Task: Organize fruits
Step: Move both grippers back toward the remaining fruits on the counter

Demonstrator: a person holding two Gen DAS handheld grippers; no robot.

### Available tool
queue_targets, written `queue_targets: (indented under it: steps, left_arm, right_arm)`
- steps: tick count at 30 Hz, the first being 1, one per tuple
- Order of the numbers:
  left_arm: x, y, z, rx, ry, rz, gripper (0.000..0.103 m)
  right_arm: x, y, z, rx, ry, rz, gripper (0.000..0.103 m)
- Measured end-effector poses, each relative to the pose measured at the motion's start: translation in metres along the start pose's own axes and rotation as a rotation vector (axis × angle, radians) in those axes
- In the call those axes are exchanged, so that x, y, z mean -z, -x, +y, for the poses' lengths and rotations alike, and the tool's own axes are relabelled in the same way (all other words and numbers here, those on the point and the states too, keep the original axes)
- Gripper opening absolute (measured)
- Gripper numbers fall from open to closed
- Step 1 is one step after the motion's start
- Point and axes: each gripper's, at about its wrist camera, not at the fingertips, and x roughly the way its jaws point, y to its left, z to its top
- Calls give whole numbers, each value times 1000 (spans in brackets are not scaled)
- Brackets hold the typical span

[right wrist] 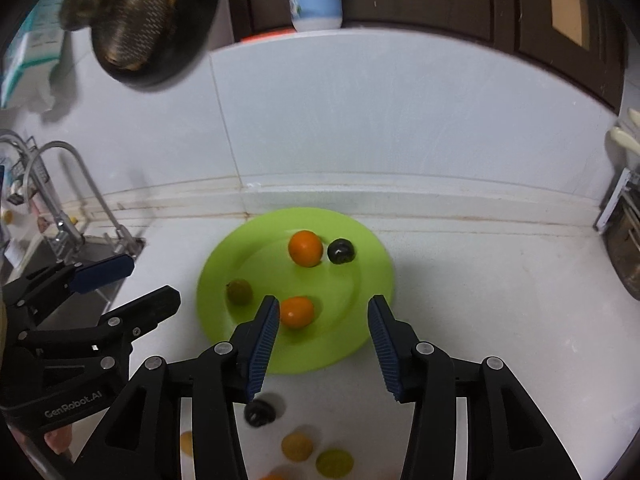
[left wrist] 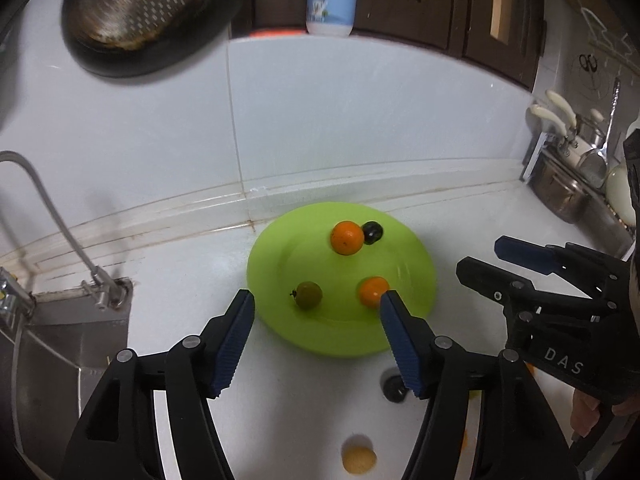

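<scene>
**Q:** State the condition of both tongs.

**A:** My left gripper [left wrist: 316, 300] stands partly open, with nothing between its blue ribbed pads [left wrist: 234, 342]. My right gripper [right wrist: 323, 306] is also partly open and grips nothing. In the left wrist view, my right tong appears to the right of my left one, just beside the plate.

**Q:** Where is the fruit?

**A:** The round lime-green plastic plate [left wrist: 416, 264] lies on the white countertop [right wrist: 480, 280] directly ahead of both tongs, near the tiled wall. Four pieces rest on it. A round orange citrus fruit [right wrist: 306, 248] sits at the far side, with a small dark round fruit [right wrist: 341, 251] just beside it on the right. A second orange citrus fruit [right wrist: 296, 311] lies nearer, just past the tip of my right tong's left finger. A small olive-green round fruit [left wrist: 308, 295] lies ahead, between my left tong's fingers.

**Q:** Any fruit off the plate?

**A:** Yes. Below my right tong, a dark round fruit [right wrist: 260, 412], a yellow-orange fruit [right wrist: 297, 446] and a yellow-green fruit [right wrist: 334, 463] lie on the countertop, all blurred.
</scene>
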Motion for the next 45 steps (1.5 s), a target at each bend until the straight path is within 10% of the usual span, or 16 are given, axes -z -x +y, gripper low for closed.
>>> queue_targets:
  steps: [21,45]
  left_arm:
    - [66,77,-36,-55,16,-52,69]
    - [126,37,-32,0,-33,115,69]
  right_arm:
    - [62,83,10,-74,53,-80,53]
    - [121,54,22,-99,56,74,53]
